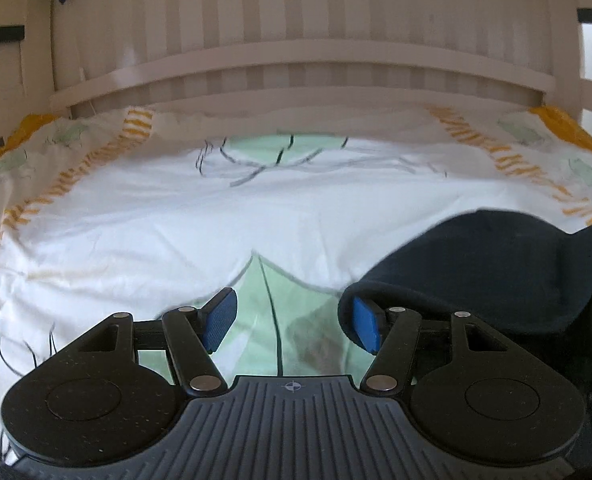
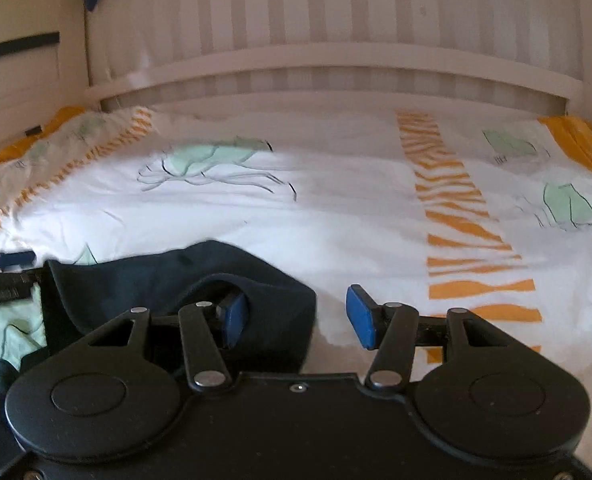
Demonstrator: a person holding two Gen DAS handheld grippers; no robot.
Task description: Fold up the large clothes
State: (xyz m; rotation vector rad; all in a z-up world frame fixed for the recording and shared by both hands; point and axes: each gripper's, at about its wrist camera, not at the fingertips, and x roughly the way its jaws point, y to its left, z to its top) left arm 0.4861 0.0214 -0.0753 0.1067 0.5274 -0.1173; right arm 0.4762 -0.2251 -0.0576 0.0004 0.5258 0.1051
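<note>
Two wrist views over a bed whose printed duvet (image 1: 143, 240) runs back to a slatted headboard (image 1: 296, 40). The dark navy garment (image 1: 496, 268) lies bunched on the duvet between the two tools: to the right of the left gripper (image 1: 291, 326) and to the left of the right gripper (image 2: 298, 318). Both grippers stand released, jaws apart and clamping nothing, though a fold of cloth drapes over the inner finger (image 2: 233, 320) of each (whether it bears on the pad cannot be told). The garment's long axis appears to run across the bed from tool to tool, so neither hand is clearly nearer; each would probably have to shift inward to take an edge.
</note>
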